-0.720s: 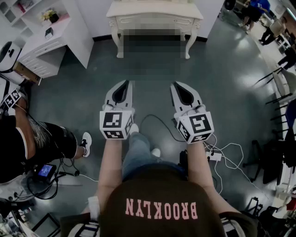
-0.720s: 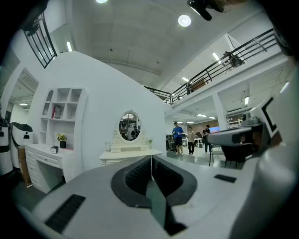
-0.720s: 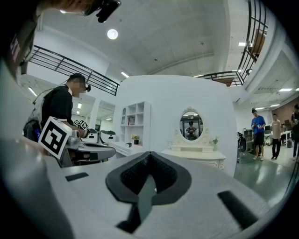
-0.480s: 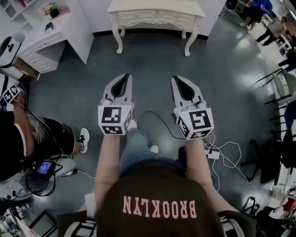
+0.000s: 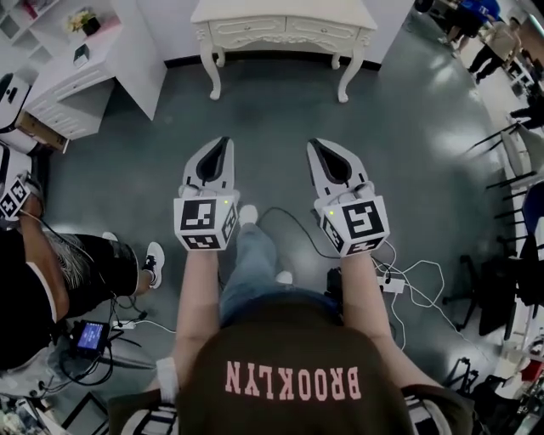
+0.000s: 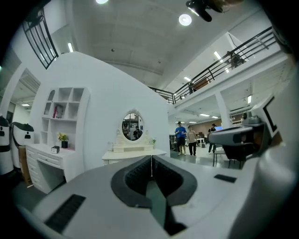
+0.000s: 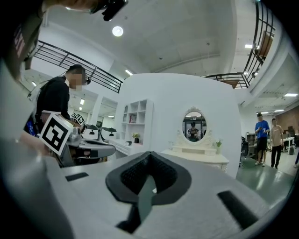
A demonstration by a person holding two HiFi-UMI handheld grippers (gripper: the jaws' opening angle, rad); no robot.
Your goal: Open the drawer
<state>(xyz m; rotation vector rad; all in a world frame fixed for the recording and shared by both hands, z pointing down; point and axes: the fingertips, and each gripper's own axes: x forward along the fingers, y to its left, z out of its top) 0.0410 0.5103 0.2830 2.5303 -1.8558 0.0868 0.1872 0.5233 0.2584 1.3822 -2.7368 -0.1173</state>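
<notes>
A white dressing table (image 5: pixel 285 19) stands far ahead at the wall, with two shut drawers (image 5: pixel 248 32) in its front. My left gripper (image 5: pixel 223 141) and right gripper (image 5: pixel 313 143) are held side by side at level, well short of the table, both pointing at it. Each is shut with nothing between its jaws. In the left gripper view the jaws meet at the left gripper's tip (image 6: pixel 151 158), with the table (image 6: pixel 133 155) and its oval mirror (image 6: pixel 133 126) beyond. The right gripper view shows the shut right gripper (image 7: pixel 149 155) and the table (image 7: pixel 201 158) further off.
A white desk with shelves (image 5: pixel 85 76) stands at the left wall. A person (image 5: pixel 51 272) with another marker gripper stays close on my left. Cables and a power strip (image 5: pixel 399 285) lie on the floor at the right, and chairs (image 5: pixel 518 170) line the right edge.
The person has stepped a little toward the dressing table, one foot now forward between the grippers. Both grippers stay side by side and shut.
</notes>
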